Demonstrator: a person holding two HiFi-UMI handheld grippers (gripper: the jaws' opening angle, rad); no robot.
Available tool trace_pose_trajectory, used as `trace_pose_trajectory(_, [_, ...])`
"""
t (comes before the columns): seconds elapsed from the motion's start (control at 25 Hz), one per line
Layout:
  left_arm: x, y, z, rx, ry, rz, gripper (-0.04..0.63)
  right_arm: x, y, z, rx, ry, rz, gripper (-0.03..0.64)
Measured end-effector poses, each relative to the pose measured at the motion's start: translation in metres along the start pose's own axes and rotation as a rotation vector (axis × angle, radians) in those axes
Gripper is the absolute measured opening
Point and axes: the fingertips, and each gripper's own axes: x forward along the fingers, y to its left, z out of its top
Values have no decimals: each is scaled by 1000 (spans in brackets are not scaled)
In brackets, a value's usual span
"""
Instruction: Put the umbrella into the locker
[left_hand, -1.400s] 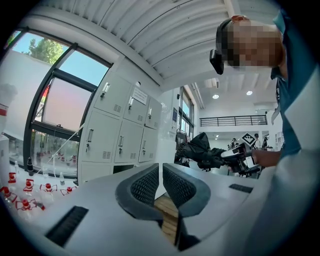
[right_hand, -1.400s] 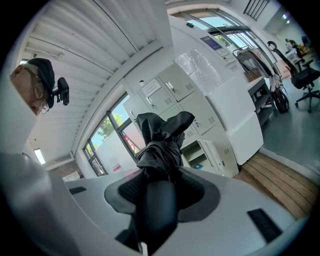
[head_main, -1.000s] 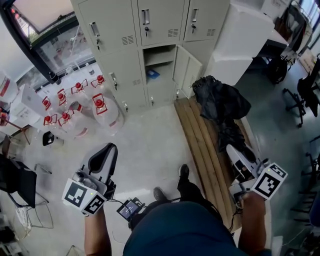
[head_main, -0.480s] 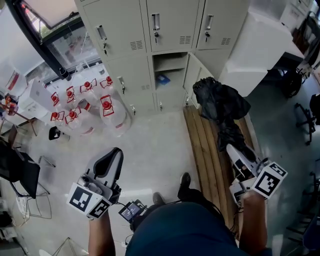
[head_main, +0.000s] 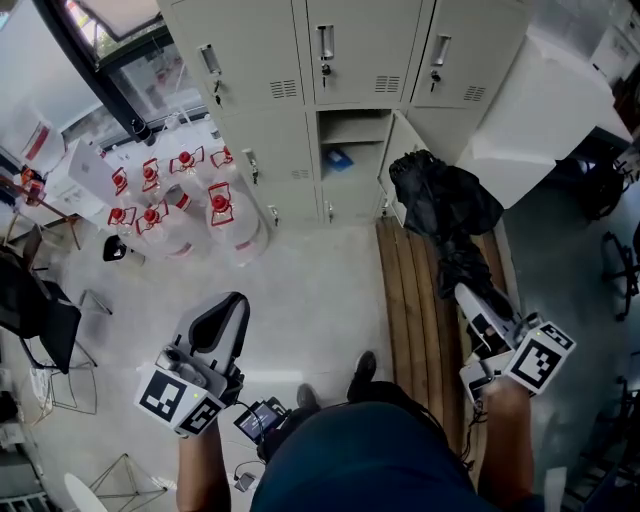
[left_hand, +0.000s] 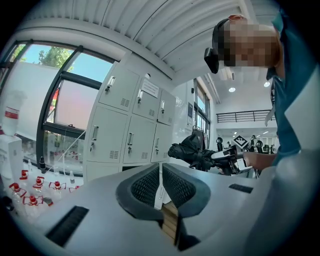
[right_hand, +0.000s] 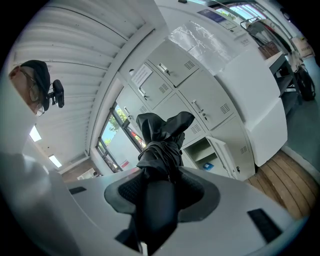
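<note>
A black folded umbrella sticks out ahead of my right gripper, whose jaws are shut on its handle end. In the right gripper view the umbrella fills the gap between the pads of that gripper and points toward the lockers. One lower locker compartment stands open, its door swung to the right, with a blue item inside. The same compartment shows behind the umbrella. My left gripper is shut and empty over the floor; its pads nearly touch.
Several clear water jugs with red caps stand on the floor left of the lockers. A wooden slatted bench runs under the umbrella. A large white box sits at the right, and a black chair at the far left.
Both grippers have moved on toward the lockers, which now sit larger and lower in the head view. The right gripper still holds the umbrella; the left stays shut.
</note>
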Motion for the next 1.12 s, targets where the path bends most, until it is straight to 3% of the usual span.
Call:
trace_pose_trajectory(0.64, [26, -23, 4, 18, -15, 101, 35, 21, -41, 30, 1, 59, 95, 183])
trace_pose_trajectory(0.88, [43, 0, 1, 6, -7, 61, 35, 24, -47, 26, 12, 47, 47, 183])
trace_pose_trajectory(1.12, [79, 27, 21, 33, -36, -64, 35, 31, -41, 34, 31, -33, -33, 183])
